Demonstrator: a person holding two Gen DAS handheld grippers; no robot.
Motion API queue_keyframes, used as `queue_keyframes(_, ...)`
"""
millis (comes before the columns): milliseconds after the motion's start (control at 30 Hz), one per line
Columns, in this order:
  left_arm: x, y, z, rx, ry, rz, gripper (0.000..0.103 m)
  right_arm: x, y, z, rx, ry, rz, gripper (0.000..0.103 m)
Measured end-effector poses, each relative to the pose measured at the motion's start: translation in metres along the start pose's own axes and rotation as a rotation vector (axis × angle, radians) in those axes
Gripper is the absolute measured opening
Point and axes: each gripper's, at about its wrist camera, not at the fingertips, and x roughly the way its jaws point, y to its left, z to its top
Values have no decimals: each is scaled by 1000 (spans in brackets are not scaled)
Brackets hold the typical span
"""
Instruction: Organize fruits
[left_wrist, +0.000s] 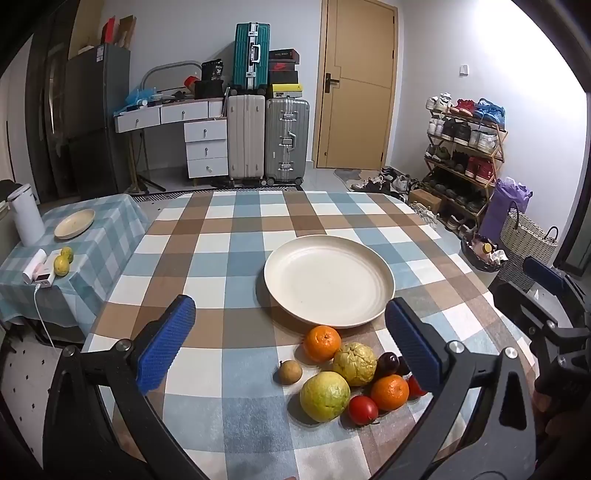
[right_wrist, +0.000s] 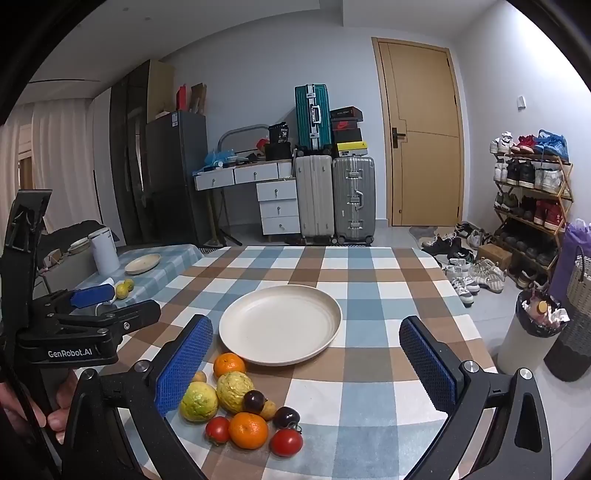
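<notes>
On the checked tablecloth (left_wrist: 229, 236) in the left wrist view, a cream plate (left_wrist: 328, 282) lies bare at the centre, and the fruits cluster just beside its rim at six o'clock. An orange (left_wrist: 322, 343) sits nearest the plate, a pale wrinkled guava (left_wrist: 355, 363) touches it at five o'clock, and a smoother green guava (left_wrist: 324, 396) lies nearer the camera. A small brown fruit (left_wrist: 290, 372) sits apart at nine o'clock of the pile; a tomato (left_wrist: 363, 410), a second orange (left_wrist: 389, 392) and a dark plum (left_wrist: 387, 363) crowd the three o'clock side, partly hidden behind the right blue pad. At ten o'clock a side table (left_wrist: 110, 229) carries a small plate (left_wrist: 75, 223), a white kettle (left_wrist: 25, 218) and two yellow-green fruits (left_wrist: 63, 261). The left gripper (left_wrist: 290, 341) stands spread wide, holding nothing and touching nothing.

In the right wrist view, the same plate (right_wrist: 280, 325) sits at twelve o'clock, with the fruit pile at seven o'clock of it, against the left blue pad. Two tomatoes (right_wrist: 286, 442) lie nearest the camera. A bin (right_wrist: 532, 332) stands off the table at three o'clock. The right gripper (right_wrist: 306, 363) is also spread wide and empty, the fruit lying between its fingers but untouched.
</notes>
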Motion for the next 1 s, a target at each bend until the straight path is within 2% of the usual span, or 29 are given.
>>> queue_keyframes(1000, 1, 2, -2, -9, 8, -11, 103, 2, -2, 0, 2, 0, 0, 103)
